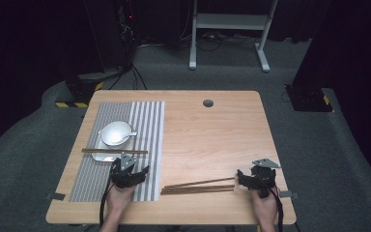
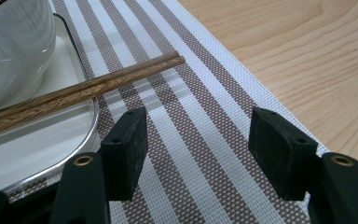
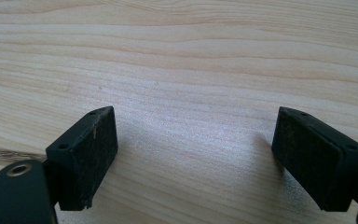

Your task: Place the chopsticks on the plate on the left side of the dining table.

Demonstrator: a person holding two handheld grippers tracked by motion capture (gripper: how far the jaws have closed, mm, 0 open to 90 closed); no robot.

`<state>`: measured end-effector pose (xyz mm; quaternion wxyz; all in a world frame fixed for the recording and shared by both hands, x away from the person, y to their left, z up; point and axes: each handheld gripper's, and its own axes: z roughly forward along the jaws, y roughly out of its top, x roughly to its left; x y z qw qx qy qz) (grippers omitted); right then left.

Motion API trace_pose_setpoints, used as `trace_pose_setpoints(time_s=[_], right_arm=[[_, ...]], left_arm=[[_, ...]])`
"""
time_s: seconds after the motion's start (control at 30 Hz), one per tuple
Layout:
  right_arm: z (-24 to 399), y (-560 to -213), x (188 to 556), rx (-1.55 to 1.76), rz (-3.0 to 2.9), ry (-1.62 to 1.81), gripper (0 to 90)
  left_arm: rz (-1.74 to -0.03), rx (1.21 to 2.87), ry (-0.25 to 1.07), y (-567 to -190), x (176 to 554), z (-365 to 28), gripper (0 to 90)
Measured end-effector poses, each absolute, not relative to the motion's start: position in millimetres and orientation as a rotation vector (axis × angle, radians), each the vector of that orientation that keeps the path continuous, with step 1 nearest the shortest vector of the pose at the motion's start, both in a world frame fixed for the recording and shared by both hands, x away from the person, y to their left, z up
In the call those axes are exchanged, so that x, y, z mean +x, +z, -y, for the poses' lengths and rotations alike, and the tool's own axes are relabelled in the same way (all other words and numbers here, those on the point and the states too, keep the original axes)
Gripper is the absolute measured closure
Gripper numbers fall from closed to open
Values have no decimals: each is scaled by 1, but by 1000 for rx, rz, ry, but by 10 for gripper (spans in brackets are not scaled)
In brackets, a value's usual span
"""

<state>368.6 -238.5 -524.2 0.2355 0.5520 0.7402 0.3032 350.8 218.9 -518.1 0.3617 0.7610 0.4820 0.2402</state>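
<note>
A pair of brown chopsticks (image 1: 114, 151) lies across a white square plate (image 1: 98, 155) that carries a white bowl (image 1: 116, 132) with a spoon in it. Just in front of that plate my left gripper (image 1: 129, 165) hovers over the striped placemat (image 1: 147, 125), open and holding nothing. In the left gripper view the chopsticks (image 2: 88, 86) cross the plate (image 2: 51, 140) beyond my open left gripper (image 2: 198, 135), beside the bowl (image 2: 9, 51). More chopsticks (image 1: 198, 186) lie on the bare wood. My right gripper (image 1: 242, 178) sits at their right end, open over bare wood (image 3: 196, 140).
The wooden table (image 1: 212, 135) has a round cable hole (image 1: 207, 103) near its far edge. The placemat (image 2: 205, 93) covers the left part of the table. A white frame (image 1: 229, 21) stands on the floor behind the table.
</note>
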Motion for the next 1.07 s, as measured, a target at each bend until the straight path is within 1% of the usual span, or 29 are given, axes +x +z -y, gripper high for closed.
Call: trace_pose_setpoints(time_s=[0.6, 0.7, 0.73, 0.77, 0.87, 1.07], right_arm=[[239, -524, 369, 1514, -2030, 832, 138], [239, -524, 369, 1512, -2031, 832, 137], [238, -524, 369, 1513, -2031, 832, 136], [238, -524, 369, 1519, -2026, 829, 135], [236, -524, 369, 1524, -2021, 827, 131], [235, -524, 369, 1539, -2006, 817, 117]], left_arm=[[-1263, 1944, 627, -524, 359, -219, 374], [-1280, 1958, 616, -525, 361, -218, 356], [-1289, 1989, 609, -526, 363, -217, 342], [-1287, 1989, 611, -526, 363, -216, 327], [-1300, 1981, 587, -526, 364, -218, 321], [-1312, 1980, 599, -526, 364, -218, 291]])
